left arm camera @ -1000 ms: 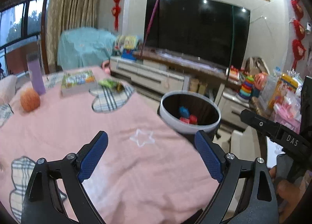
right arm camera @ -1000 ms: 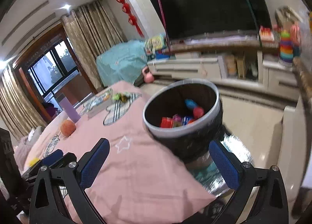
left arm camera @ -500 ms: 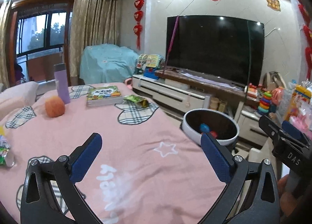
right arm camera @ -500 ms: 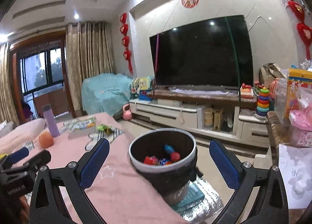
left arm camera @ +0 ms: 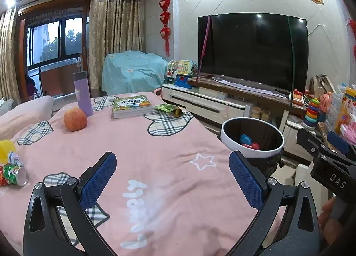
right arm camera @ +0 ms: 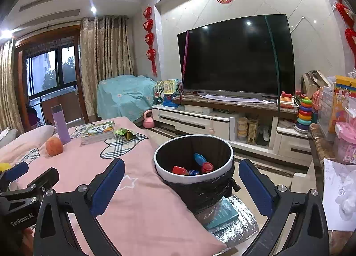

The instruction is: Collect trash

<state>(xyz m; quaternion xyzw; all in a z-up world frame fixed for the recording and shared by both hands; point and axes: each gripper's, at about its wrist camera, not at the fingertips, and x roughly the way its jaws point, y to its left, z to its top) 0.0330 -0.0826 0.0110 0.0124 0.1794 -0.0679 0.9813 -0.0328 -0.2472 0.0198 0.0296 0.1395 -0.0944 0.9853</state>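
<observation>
Both grippers, left gripper (left arm camera: 172, 178) and right gripper (right arm camera: 181, 183), spread wide, empty. Green wrapper (left arm camera: 169, 108) sits far across pink cover (left arm camera: 138, 144), beside book (left arm camera: 131, 104); bin (right arm camera: 193, 173) at edge. Risk: overreach snags cloth.

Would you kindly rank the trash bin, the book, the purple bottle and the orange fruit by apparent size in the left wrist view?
1. trash bin
2. book
3. purple bottle and orange fruit: look similar, so unranked.
The bin sits nearest the camera, which inflates it.
</observation>
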